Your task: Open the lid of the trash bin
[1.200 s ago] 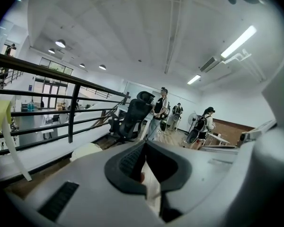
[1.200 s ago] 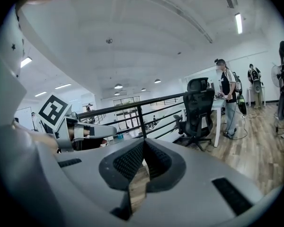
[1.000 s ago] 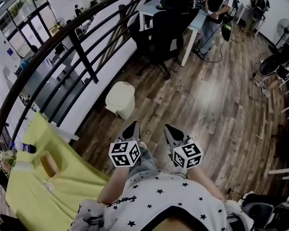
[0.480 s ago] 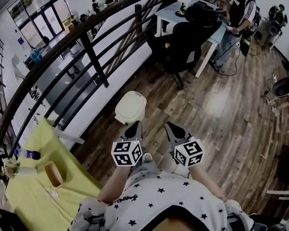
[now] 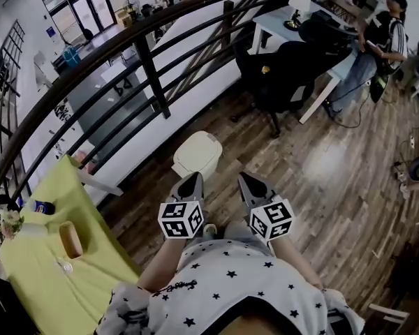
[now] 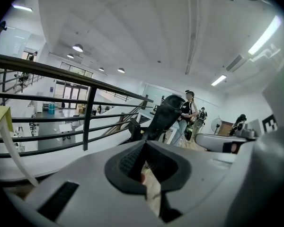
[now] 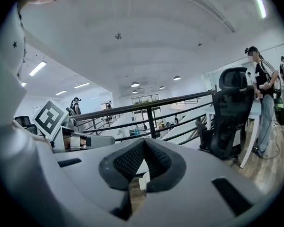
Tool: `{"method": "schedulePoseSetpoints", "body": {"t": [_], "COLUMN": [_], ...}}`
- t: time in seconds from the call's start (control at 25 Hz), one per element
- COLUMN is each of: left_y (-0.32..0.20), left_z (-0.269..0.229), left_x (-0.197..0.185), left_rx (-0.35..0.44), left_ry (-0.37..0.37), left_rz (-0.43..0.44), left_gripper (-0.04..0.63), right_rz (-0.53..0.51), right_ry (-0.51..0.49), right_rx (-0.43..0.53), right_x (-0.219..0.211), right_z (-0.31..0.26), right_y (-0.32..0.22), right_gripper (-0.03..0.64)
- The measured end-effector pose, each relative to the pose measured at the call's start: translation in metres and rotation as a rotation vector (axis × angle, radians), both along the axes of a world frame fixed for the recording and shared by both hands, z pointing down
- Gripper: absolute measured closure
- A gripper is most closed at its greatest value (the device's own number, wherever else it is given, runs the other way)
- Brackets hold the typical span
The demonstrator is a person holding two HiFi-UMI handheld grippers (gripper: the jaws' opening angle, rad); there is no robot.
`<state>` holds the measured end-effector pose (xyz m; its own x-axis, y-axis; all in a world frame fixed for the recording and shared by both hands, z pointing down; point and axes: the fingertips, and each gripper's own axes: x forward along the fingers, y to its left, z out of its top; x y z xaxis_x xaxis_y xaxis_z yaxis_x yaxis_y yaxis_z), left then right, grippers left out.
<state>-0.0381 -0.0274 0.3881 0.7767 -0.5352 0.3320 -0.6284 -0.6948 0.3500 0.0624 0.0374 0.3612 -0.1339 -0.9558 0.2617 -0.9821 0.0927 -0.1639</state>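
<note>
A small cream trash bin [image 5: 196, 155] with its lid down stands on the wooden floor by the white base of the railing. In the head view it sits just beyond my two grippers. My left gripper [image 5: 193, 181] points at the bin's near side, a short way off it, and is shut with nothing in it. My right gripper [image 5: 244, 180] hovers to the right of the bin, also shut and empty. In the left gripper view the left gripper [image 6: 144, 144] shows its jaws meeting at the tips. The right gripper [image 7: 143, 144] looks the same in the right gripper view.
A black railing [image 5: 148, 67] curves behind the bin. A yellow-green table [image 5: 56, 257] with a bottle and a cup is at my left. A black office chair [image 5: 286, 75], a white desk and a standing person [image 5: 377, 47] are at the far right.
The bin has come closer to both grippers and now sits just ahead of the left one. Both grippers kept their pose and stayed shut.
</note>
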Motion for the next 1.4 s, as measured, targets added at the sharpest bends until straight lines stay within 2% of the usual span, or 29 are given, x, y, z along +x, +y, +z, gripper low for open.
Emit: {"method": "schedulePoseSetpoints", "body": {"t": [0.28, 0.52, 0.76, 0.92, 1.12, 1.4], "left_y": [-0.031, -0.056, -0.073, -0.082, -0.1, -0.135], "left_z": [0.013, 0.025, 0.049, 0.07, 0.114, 0.167], "left_x": [0.021, 0.035, 0.049, 0.057, 0.057, 0.061], "left_rx": [-0.015, -0.055, -0.097, -0.123, -0.146, -0.204], "left_ry": [0.02, 0.021, 0.008, -0.003, -0.059, -0.068], "left_rz": [-0.141, -0.281, -0.392, -0.416, -0.422, -0.417], "left_gripper": [0.583, 0.583, 0.583, 0.583, 0.583, 0.583], "right_rz": [-0.125, -0.25, -0.329, -0.36, -0.361, -0.365], "right_ry": [0.023, 0.035, 0.019, 0.02, 0.018, 0.032], "right_rx": [-0.038, -0.073, -0.112, -0.166, -0.225, -0.284], "right_x": [0.036, 0.062, 0.084, 0.094, 0.099, 0.1], "right_z": [0.019, 0.035, 0.067, 0.101, 0.15, 0.211], "right_y": [-0.041, -0.078, -0.114, -0.14, -0.174, -0.221], "right_gripper": [0.624, 0.624, 0.624, 0.623, 0.623, 0.623]}}
